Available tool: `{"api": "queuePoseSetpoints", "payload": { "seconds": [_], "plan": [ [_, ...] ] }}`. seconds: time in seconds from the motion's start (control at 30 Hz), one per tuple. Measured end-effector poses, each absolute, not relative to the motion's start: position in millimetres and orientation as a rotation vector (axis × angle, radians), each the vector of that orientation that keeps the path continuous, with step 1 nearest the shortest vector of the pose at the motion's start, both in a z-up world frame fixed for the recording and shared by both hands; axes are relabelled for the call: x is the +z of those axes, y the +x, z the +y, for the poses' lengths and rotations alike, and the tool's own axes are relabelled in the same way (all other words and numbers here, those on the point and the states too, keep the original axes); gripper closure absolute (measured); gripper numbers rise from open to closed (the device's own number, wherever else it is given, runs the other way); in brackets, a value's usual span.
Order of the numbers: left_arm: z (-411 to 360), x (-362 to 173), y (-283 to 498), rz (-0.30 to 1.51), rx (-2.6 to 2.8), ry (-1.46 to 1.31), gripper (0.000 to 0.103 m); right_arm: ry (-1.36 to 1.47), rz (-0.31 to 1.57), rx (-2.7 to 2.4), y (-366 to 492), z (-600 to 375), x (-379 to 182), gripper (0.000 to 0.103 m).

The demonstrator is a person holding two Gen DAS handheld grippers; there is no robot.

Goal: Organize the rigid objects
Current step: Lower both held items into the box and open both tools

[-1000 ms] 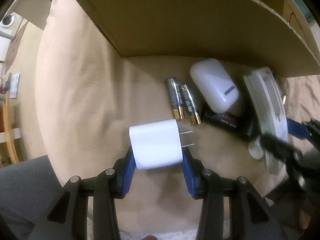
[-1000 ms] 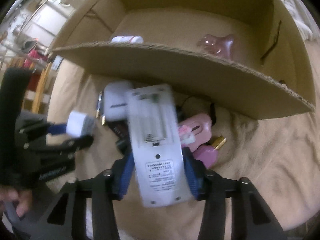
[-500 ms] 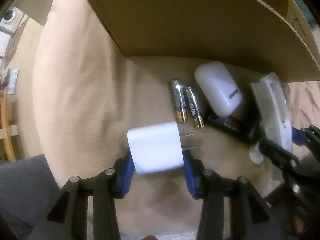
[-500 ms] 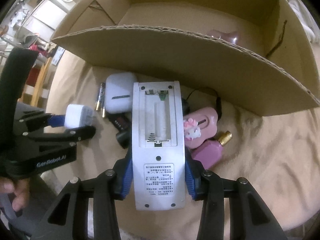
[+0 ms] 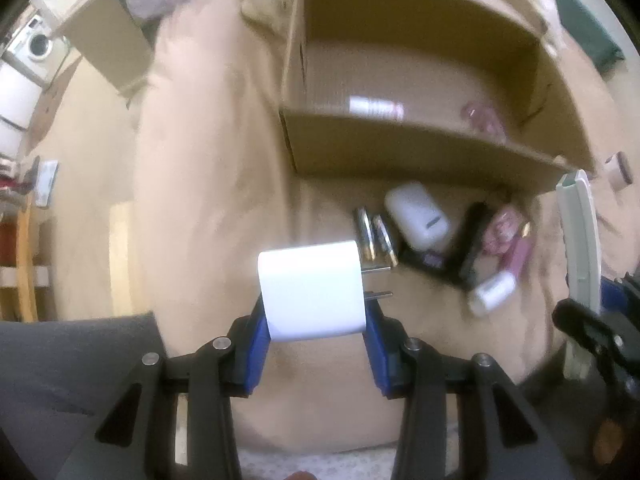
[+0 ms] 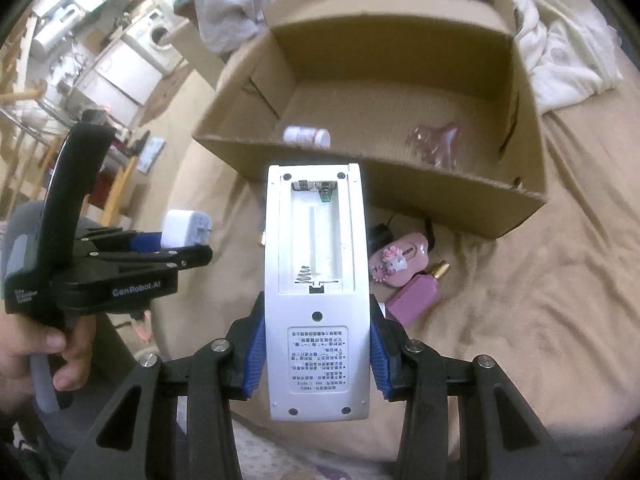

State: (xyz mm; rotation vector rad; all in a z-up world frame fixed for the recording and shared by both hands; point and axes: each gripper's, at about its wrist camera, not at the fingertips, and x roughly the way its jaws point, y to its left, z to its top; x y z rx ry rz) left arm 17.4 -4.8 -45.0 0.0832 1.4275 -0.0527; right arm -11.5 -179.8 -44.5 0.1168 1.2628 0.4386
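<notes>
My left gripper (image 5: 314,320) is shut on a white plug adapter (image 5: 310,288), prongs pointing right, held above the beige blanket; it also shows in the right wrist view (image 6: 184,228). My right gripper (image 6: 316,344) is shut on a white remote control (image 6: 316,280), back side up with its battery bay open; its edge shows in the left wrist view (image 5: 580,248). An open cardboard box (image 6: 360,176) stands ahead, holding a white bottle (image 6: 306,136) and a clear pink object (image 6: 434,142).
On the blanket in front of the box lie two batteries (image 5: 374,236), a white case (image 5: 418,216), a black item (image 5: 464,248), a pink Hello Kitty case (image 6: 398,260), a pink perfume bottle (image 6: 416,294) and a small white bottle (image 5: 492,290). White bedding (image 6: 560,36) lies at back right.
Both grippers have lifted with their objects, so the box interior has come into view. The plug adapter and remote stay gripped.
</notes>
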Motion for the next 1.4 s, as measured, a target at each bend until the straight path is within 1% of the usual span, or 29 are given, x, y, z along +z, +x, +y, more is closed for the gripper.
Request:
{"api": "queuePoseSetpoints", "payload": {
  "seconds": [0.17,0.33,0.57,0.77,1.13,1.3,1.4],
  "plan": [
    [-11,-13,21,1.350,-0.078,0.089,0.064,0.157,1.187,0.432,-7,-194,-22,0.057],
    [-23,15,48,1.274,-0.104,0.124,0.064,0.192,1.127,0.405,7,-210,1,0.057],
    [-32,33,83,1.220,-0.123,0.146,0.064,0.191,1.068,0.369,39,-216,27,0.057],
    [-46,16,112,1.235,-0.126,0.173,0.064,0.217,1.056,0.366,67,-219,26,0.057],
    [-71,-33,153,1.264,-0.132,0.230,0.064,0.274,1.100,0.326,121,-216,-11,0.057],
    [-80,-56,158,1.259,-0.152,0.284,0.064,0.282,1.145,0.303,138,-215,-40,0.057],
    [-81,-69,164,1.299,-0.156,0.255,0.064,0.276,1.156,0.309,142,-210,-49,0.057]
  ]
}}
